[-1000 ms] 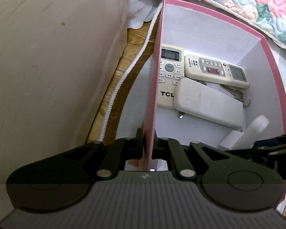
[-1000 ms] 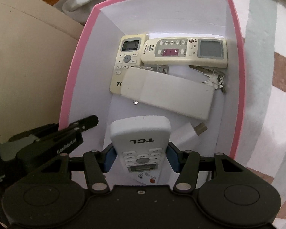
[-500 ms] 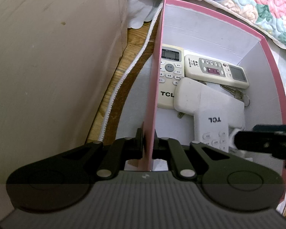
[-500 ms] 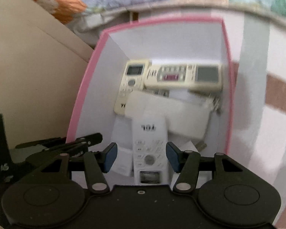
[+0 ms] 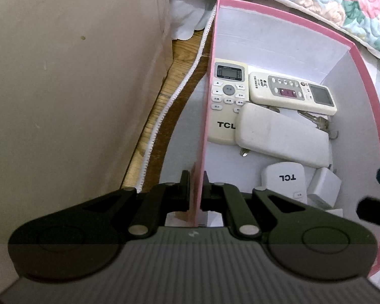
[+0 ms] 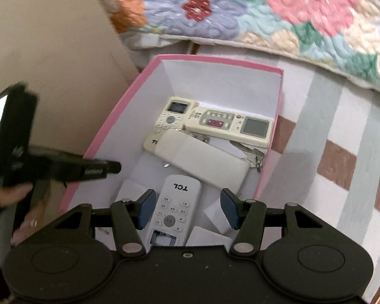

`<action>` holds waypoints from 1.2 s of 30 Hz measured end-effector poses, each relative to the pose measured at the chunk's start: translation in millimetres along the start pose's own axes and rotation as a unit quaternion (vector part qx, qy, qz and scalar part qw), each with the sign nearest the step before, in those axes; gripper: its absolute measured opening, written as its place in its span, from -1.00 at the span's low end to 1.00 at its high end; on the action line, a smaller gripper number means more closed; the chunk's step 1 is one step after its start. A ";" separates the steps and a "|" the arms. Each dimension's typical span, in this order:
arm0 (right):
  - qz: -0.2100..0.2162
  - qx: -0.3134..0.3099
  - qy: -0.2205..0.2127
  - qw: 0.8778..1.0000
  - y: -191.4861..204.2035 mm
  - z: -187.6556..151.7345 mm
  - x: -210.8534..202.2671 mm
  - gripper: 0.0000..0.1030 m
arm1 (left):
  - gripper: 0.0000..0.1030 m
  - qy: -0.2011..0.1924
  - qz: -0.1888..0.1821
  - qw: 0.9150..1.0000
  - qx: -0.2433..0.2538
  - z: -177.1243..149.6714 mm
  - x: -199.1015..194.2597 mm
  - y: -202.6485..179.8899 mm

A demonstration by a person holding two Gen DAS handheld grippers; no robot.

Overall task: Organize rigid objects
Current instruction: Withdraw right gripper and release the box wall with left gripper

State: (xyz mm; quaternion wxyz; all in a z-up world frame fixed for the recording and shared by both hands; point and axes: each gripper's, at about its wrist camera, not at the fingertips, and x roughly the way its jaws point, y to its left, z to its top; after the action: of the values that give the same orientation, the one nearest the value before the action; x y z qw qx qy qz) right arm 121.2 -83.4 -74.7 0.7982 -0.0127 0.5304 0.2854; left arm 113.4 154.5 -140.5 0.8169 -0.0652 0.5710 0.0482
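A pink box (image 5: pixel 367 81) with white inside walls (image 6: pixel 215 81) holds several rigid things. My left gripper (image 5: pixel 195 190) is shut on the box's near left wall (image 5: pixel 205 116). My right gripper (image 6: pixel 187 206) is open and empty above the box. Under it a white TCL remote (image 6: pixel 176 207) lies in the box, also in the left wrist view (image 5: pixel 285 181). Further in lie a white power bank (image 6: pixel 202 160), a cream TCL remote (image 5: pixel 226 101), a cream remote with a screen (image 6: pixel 230 124), keys (image 6: pixel 253 154) and a white charger block (image 5: pixel 323 186).
A beige wall panel (image 5: pixel 76 76) stands left of the box. A flowered quilt (image 6: pixel 266 12) lies behind it. The box sits on a striped cloth (image 6: pixel 342 152). Wooden floor (image 5: pixel 162 101) shows between panel and box.
My right gripper let go of the white TCL remote in the box, opened, and drew back and up. My left gripper kept its hold on the box wall.
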 end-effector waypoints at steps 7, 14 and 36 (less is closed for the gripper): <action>-0.029 -0.010 -0.062 0.998 2.1 -15.9 -27.1 0.19 | -0.88 -0.002 0.020 1.000 0.003 -3.4 -4.7 -6.4; -0.012 -0.008 -0.107 0.994 1.1 -10.5 -79.7 0.24 | -0.81 -0.037 0.047 0.998 0.020 -11.6 -43.9 -21.8; -0.068 0.049 -0.131 0.988 -28.0 -71.0 -146.3 0.43 | 0.81 -0.062 0.038 0.997 0.029 -60.2 -156.0 -67.4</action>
State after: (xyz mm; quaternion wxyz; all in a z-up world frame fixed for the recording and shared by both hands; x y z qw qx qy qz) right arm 34.6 -194.5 11.3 0.8779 0.0275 0.4328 0.2032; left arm 14.4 77.6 -10.9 0.8497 -0.0161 0.5228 0.0666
